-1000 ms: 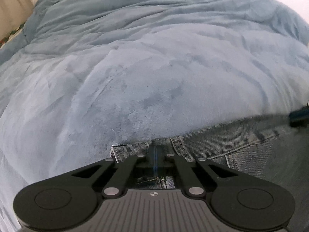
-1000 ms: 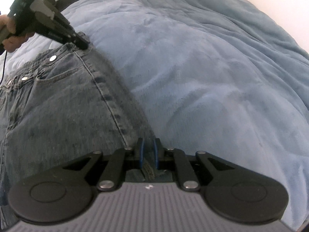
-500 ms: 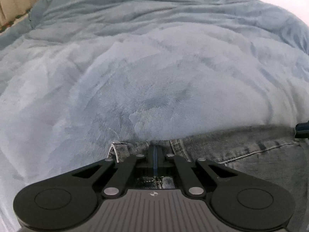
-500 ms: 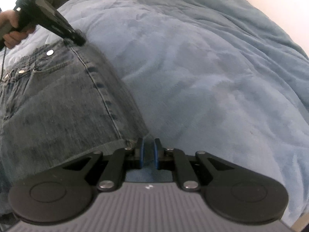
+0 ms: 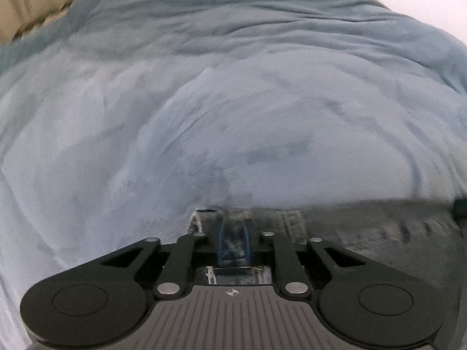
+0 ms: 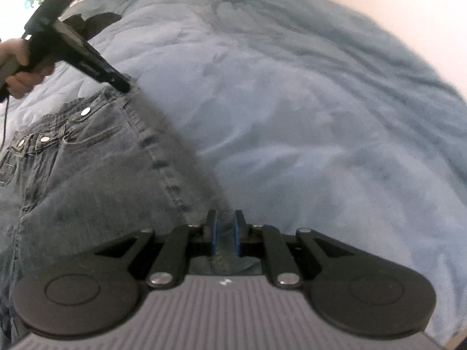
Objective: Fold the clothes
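Dark blue jeans (image 6: 87,180) lie on a blue blanket (image 6: 292,116), waistband at the far left of the right wrist view. My left gripper (image 5: 233,242) sits at the waistband corner (image 5: 201,221); its jaws are opening, and denim still shows between the blue pads (image 5: 223,242). In the right wrist view that left gripper (image 6: 124,87) points down at the waistband, held by a person's hand (image 6: 17,78). My right gripper (image 6: 224,232) is shut on the jeans' side seam edge, low in the view.
The blue blanket (image 5: 233,116) covers the whole bed and is softly wrinkled. A pale wall (image 6: 408,14) runs along the far right. Beige curtain or furniture (image 5: 35,5) shows past the bed's far left corner.
The left gripper's pads, pressed together before, now stand apart with denim between them. In the right wrist view the left gripper has sunk lower onto the waistband. The right gripper keeps its grip.
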Motion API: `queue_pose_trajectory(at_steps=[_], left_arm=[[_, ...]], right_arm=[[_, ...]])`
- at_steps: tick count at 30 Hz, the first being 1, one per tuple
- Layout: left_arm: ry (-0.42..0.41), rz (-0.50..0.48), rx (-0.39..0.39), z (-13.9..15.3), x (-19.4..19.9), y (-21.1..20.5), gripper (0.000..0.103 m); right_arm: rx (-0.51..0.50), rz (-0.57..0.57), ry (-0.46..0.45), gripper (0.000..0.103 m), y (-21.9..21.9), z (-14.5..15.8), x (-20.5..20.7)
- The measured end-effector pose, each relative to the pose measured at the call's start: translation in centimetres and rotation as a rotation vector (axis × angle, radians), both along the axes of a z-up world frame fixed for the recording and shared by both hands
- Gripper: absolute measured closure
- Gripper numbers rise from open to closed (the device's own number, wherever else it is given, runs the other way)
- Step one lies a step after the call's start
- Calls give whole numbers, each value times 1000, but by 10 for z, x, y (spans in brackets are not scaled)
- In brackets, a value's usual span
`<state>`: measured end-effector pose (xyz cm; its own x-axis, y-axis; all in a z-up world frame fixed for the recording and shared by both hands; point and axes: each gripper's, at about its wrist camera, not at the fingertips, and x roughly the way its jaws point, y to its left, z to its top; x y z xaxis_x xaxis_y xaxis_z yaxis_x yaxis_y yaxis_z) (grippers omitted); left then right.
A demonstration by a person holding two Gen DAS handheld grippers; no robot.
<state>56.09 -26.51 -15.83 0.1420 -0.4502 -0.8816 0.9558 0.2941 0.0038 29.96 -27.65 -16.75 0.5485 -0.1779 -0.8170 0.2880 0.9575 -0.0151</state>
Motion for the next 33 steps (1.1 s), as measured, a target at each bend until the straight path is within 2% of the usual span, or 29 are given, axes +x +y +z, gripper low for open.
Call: queue_pose_trajectory(at_steps=[3,4,7,8,10,12,14,15,16,18,22,27,33], left_arm=[[0,-2,-2,-15,4,-1,90],[-7,2,0,-18,6,-1,100],[36,49,-6,-19,20,2,99],[26,50,-5,-16,18,1,99],[-46,18,8,-14,6,-2,100],[-65,24,5,-10,5,-1,100],[-73,62,-19,-1,11,4,99],[-91,86,-27,4,16,7,93],[-111,117,-30,8,22,12,92],[-113,197,-44,19,38,23,92],[-135,264,-93,49,40,51,92],[-81,354,-148,73,13,106,92],[26,523,-179,70,-40,196,92]], right_arm=[[-3,12,12,93,2,-14,-2],[-7,16,12,93,2,-14,-3],[-12,13,21,93,-1,-13,-7],[-11,10,25,93,-2,-12,-8],[-18,4,38,93,-2,-9,-10],[-23,-7,48,93,-2,-3,-17],[-21,-14,57,93,-3,2,-23],[-15,-13,57,93,-4,6,-26],[-10,-9,55,93,-5,9,-29],[-9,4,55,93,-5,14,-33],[-18,56,46,93,4,28,-35],[-17,148,21,93,26,53,-29],[-26,291,11,93,69,73,-12]])
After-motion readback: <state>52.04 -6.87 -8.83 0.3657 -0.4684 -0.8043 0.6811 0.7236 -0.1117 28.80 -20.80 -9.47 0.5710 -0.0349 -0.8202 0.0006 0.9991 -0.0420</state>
